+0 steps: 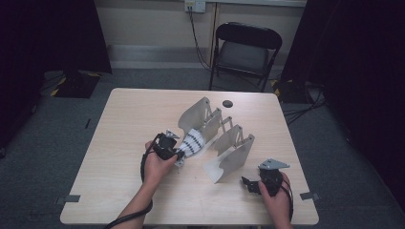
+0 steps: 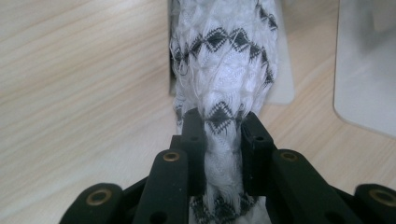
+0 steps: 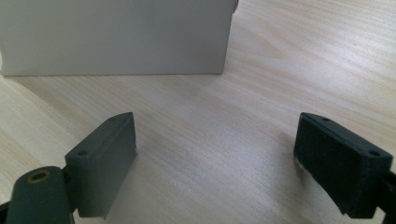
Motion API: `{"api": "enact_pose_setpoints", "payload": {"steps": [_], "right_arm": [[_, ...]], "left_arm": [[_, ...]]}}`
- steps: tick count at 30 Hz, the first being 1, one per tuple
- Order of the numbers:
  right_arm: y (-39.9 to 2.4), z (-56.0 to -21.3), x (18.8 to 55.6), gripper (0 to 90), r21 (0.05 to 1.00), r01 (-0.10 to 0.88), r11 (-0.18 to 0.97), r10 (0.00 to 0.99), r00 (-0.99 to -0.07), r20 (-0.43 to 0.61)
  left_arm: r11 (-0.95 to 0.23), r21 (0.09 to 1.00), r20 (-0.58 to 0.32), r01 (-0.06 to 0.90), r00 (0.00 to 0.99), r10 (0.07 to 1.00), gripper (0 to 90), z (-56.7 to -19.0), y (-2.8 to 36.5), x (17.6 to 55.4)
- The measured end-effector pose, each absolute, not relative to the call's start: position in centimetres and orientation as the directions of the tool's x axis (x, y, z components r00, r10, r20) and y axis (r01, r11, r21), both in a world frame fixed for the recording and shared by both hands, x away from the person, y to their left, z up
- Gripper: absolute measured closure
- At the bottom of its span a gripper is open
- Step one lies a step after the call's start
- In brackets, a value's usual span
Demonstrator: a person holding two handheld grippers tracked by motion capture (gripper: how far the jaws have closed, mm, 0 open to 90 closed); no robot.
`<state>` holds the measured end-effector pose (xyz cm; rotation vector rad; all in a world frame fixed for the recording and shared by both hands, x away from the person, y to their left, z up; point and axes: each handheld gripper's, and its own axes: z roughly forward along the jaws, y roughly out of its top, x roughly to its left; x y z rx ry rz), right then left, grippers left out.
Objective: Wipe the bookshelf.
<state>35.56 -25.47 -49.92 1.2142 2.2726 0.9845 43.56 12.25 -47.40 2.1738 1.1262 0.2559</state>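
High view: nearest the cam are the person's forearms, coming in from the bottom edge. Left gripper (image 1: 177,153) is clamped on a white cloth w/ black zigzag bands (image 1: 192,141), at the mouth of the left grey folding rack (image 1: 197,113). The cloth lies partly on that rack's curved sheet, so I'd judge the job about midway: cloth gripped and at the rack, not yet laid flat or released. Right gripper (image 1: 248,183) rests on the counter (image 1: 119,143) near the front-right corner, just beside the second rack (image 1: 234,155), jaws apart, nothing in them. Plenty of bare counter to the left and front; the right edge is near the right hand. A small dark disc (image 1: 227,103) sits near the far edge; a folding chair (image 1: 246,47) stands beyond.

Left gripper view: jaws pinch the bunched cloth (image 2: 222,79), which runs fwd over a pale rack sheet (image 2: 282,79); wood grain open on the left.

Right gripper view: jaws wide apart over bare wood, grey rack wall (image 3: 116,37) ahead, not touching.
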Motion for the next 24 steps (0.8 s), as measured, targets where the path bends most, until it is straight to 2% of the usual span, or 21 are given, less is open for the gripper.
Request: {"api": "enact_pose_setpoints", "payload": {"steps": [16, 24], "right_arm": [[-25.5, -49.9, 35.6, 12.4, 0.732, 0.565, 0.381, 0.832, -0.554, -0.005], [-25.5, -49.9, 35.6, 12.4, 0.731, 0.566, 0.381, 0.833, -0.554, -0.005]], "left_arm": [[-0.392, 0.63, -0.133, 0.671, 0.589, 0.797, 74.9, -47.3, 17.0, 41.0], [-0.326, 0.639, -0.126, 0.696, 0.514, 0.849, 74.7, -47.0, 20.7, 40.4]]}}
